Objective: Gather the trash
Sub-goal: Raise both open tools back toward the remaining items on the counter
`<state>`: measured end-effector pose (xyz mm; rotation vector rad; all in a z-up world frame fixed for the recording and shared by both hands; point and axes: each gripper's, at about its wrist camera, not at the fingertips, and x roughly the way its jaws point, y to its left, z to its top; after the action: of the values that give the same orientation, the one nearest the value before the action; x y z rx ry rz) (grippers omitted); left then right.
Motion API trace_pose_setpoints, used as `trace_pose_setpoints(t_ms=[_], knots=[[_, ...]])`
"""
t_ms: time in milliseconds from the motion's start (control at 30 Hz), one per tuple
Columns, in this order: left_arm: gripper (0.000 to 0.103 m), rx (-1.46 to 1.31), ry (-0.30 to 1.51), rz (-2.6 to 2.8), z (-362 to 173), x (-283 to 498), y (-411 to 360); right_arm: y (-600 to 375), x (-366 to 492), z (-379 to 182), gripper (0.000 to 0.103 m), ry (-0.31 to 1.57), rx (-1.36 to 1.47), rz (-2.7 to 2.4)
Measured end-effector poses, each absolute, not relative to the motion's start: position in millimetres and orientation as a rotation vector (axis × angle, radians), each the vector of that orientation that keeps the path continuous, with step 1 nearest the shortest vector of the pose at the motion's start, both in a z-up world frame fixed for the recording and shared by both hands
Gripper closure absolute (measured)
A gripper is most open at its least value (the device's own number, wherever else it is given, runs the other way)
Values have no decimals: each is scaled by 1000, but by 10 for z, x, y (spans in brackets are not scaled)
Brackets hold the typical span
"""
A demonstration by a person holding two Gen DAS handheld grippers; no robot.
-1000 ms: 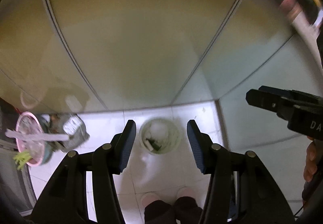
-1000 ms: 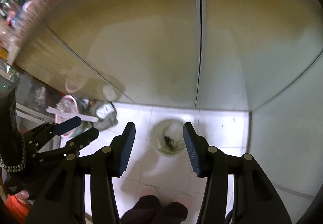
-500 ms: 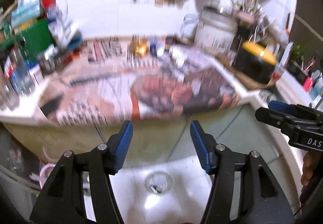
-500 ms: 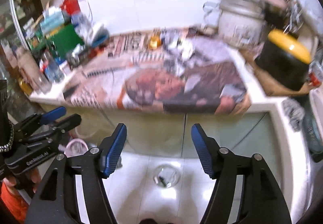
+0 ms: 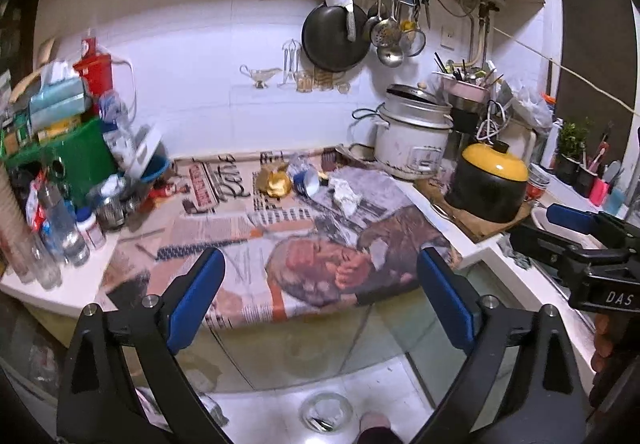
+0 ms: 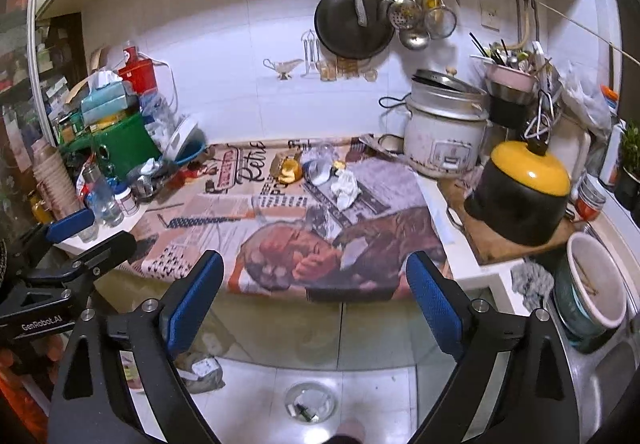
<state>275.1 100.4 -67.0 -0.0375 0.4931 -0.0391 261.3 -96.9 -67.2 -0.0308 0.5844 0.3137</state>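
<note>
Hovering before counter edge (image 5: pixel 280 320) | both hand-held grippers (image 5: pixel 320 296) (image 6: pixel 316 290) spread apart, empty

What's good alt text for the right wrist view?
The open right tool hovers before a newspaper-covered counter strewn with crumpled paper, a tipped blue can and gold wrapper. A small bin sits on the floor below.

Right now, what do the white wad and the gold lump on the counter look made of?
White wad: crumpled tissue or paper, matte with soft creases. Gold lump: probably crinkled foil or metallised wrapper, given its shiny yellow highlights; blur leaves that open.
</note>
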Motion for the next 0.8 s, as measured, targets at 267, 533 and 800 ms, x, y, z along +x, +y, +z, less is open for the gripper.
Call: trace_pose_setpoints(t_ms=[267,533,800], knots=[[6,-38,477,17,-650,3554,903,-1128,3280,-624,12,547,-62,342],[6,-105,495,127,-590,4623,794,-1414,4299,-559,12,589,-70,410],[6,-148,573,222,-847,5320,869,-1463,5109,-897,12,688,-82,446]])
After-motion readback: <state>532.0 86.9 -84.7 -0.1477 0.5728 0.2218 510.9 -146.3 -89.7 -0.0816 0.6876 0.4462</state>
